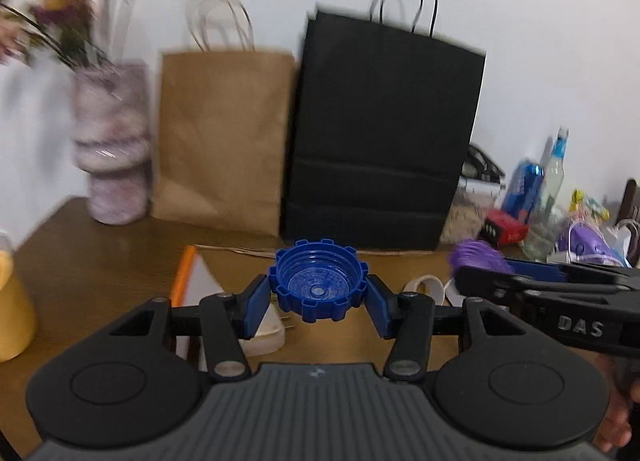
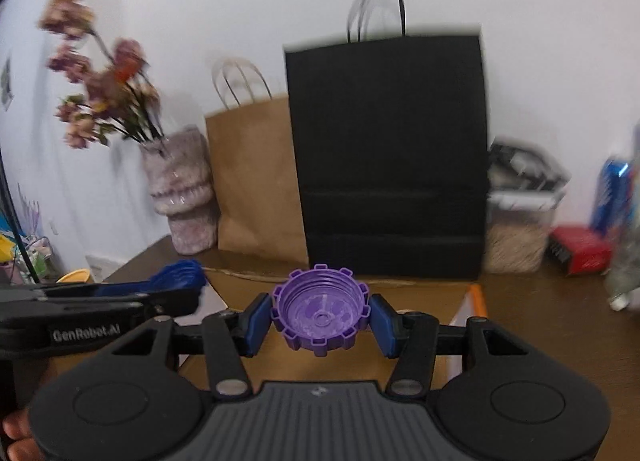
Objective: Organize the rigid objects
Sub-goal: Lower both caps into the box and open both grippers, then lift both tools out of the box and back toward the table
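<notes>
My left gripper (image 1: 319,295) is shut on a blue notched cap (image 1: 318,285), its hollow side facing the camera, held above the brown table (image 1: 100,261). My right gripper (image 2: 320,315) is shut on a purple notched cap (image 2: 320,309), also hollow side up. The two grippers run side by side. In the left wrist view the right gripper enters from the right with the purple cap (image 1: 478,257) at its tip. In the right wrist view the left gripper enters from the left with the blue cap (image 2: 180,275) at its tip.
A black paper bag (image 1: 380,141) and a brown paper bag (image 1: 224,133) stand against the wall, a vase of dried flowers (image 1: 112,149) to their left. Bottles, a red box (image 1: 506,231) and a jar crowd the right. An orange-edged white sheet (image 1: 192,277) lies below.
</notes>
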`<state>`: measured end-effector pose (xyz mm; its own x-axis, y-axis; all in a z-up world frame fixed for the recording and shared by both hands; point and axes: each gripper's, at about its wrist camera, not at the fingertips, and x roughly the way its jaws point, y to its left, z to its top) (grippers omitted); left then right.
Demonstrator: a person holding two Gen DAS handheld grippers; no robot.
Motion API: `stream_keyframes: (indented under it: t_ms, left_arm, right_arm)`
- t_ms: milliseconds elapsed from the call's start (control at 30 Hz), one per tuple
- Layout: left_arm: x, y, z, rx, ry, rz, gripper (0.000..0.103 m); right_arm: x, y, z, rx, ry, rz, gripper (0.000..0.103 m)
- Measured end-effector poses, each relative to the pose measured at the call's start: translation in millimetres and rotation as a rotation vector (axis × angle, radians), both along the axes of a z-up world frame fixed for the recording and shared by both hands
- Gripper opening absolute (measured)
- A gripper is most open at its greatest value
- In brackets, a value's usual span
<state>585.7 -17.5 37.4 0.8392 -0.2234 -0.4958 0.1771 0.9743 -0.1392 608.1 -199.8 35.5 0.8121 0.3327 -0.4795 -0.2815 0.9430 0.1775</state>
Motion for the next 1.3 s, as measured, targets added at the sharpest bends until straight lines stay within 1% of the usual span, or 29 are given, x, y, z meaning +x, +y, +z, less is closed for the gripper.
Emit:
stream_keyframes:
  t_ms: [33, 67, 167, 233, 267, 367, 400, 467, 500, 533, 567, 600, 633, 700, 833, 900, 967, 1033, 1067, 1133, 1167, 1233, 1300]
  left_arm:
    - [15.7, 1.1, -2.1, -0.011, 0.034, 0.007, 0.052]
    - [30.6, 0.4, -4.5, -0.005, 0.068, 0.011, 0.052]
    - [70.7, -3.2, -13.5, 0.014, 0.166, -0.023, 0.052]
    - [96.6, -7.7, -24.1, 0.027, 0.269, -0.059, 0.053]
    - [109.1, -11.3, -30.1, 0.047, 0.312, -0.059, 0.053]
    - [133.0, -20.3, -45.4, 0.112, 0.377, -0.038, 0.053]
    - [138.4, -20.6, -50.0, 0.11, 0.407, -0.038, 0.053]
    - [143.0, -17.1, -55.1, 0.102, 0.424, -0.029, 0.054]
    - [144.1, -15.0, -56.2, 0.098, 0.424, -0.018, 0.058]
    - [144.5, -12.0, -56.2, 0.081, 0.419, -0.008, 0.069]
    - [144.4, -8.9, -56.3, 0.062, 0.419, -0.002, 0.071]
    - [143.4, -6.3, -55.5, 0.048, 0.42, -0.001, 0.071]
    - [141.7, -5.1, -54.2, 0.04, 0.416, -0.001, 0.071]
    - [135.7, -3.2, -48.9, 0.049, 0.412, 0.004, 0.071]
    - [125.5, -4.3, -25.0, 0.056, 0.394, 0.002, 0.072]
    - [113.6, -3.6, -5.9, 0.063, 0.373, 0.005, 0.072]
    - [97.0, -2.5, 15.1, 0.067, 0.35, 0.009, 0.075]
    - [75.5, 0.6, 34.7, 0.063, 0.311, 0.002, 0.082]
    - [60.2, 2.4, 45.7, 0.061, 0.271, -0.004, 0.083]
    - [28.9, 4.7, 67.8, 0.069, 0.171, -0.015, 0.086]
    - [12.3, 6.2, 79.6, 0.079, 0.117, -0.016, 0.087]
    - [-19.0, 8.7, 99.7, 0.09, 0.015, -0.004, 0.095]
    - [-48.7, 10.3, 116.1, 0.097, -0.071, 0.012, 0.101]
  right_arm:
    - [15.8, 1.8, -3.1, -0.004, 0.041, 0.007, 0.052]
    - [32.4, 1.8, -7.3, -0.017, 0.079, 0.013, 0.052]
    - [84.0, 2.4, -25.1, -0.06, 0.233, 0.037, 0.052]
    - [109.4, 2.6, -37.6, -0.084, 0.315, 0.033, 0.052]
    - [120.2, 4.1, -43.9, -0.099, 0.349, 0.029, 0.052]
    - [133.7, 14.6, -59.2, -0.172, 0.391, 0.024, 0.053]
    - [136.6, 18.3, -64.3, -0.201, 0.399, 0.013, 0.054]
    - [140.6, 19.6, -69.5, -0.215, 0.397, 0.008, 0.054]
    - [141.3, 20.4, -71.2, -0.212, 0.398, 0.013, 0.056]
    - [141.2, 21.2, -72.4, -0.206, 0.402, 0.026, 0.059]
    - [140.7, 22.1, -72.7, -0.206, 0.399, 0.033, 0.06]
    - [139.6, 23.1, -72.2, -0.203, 0.401, 0.041, 0.06]
    - [138.8, 22.9, -69.3, -0.197, 0.402, 0.045, 0.059]
    - [136.5, 22.7, -63.1, -0.198, 0.398, 0.041, 0.059]
    - [123.8, 19.0, -37.9, -0.209, 0.367, 0.033, 0.059]
    - [111.4, 15.6, -18.1, -0.213, 0.344, 0.028, 0.059]
    - [96.0, 11.3, 5.0, -0.217, 0.317, 0.024, 0.06]
    - [78.0, 5.4, 29.8, -0.221, 0.282, 0.012, 0.06]
    - [67.8, 1.9, 41.1, -0.222, 0.262, 0.006, 0.06]
    - [43.3, -2.5, 67.6, -0.228, 0.211, -0.003, 0.067]
    - [27.8, -4.7, 82.3, -0.234, 0.179, -0.006, 0.068]
    - [1.2, -8.8, 104.2, -0.238, 0.122, -0.012, 0.073]
    - [-25.7, -11.1, 123.4, -0.242, 0.065, -0.024, 0.073]
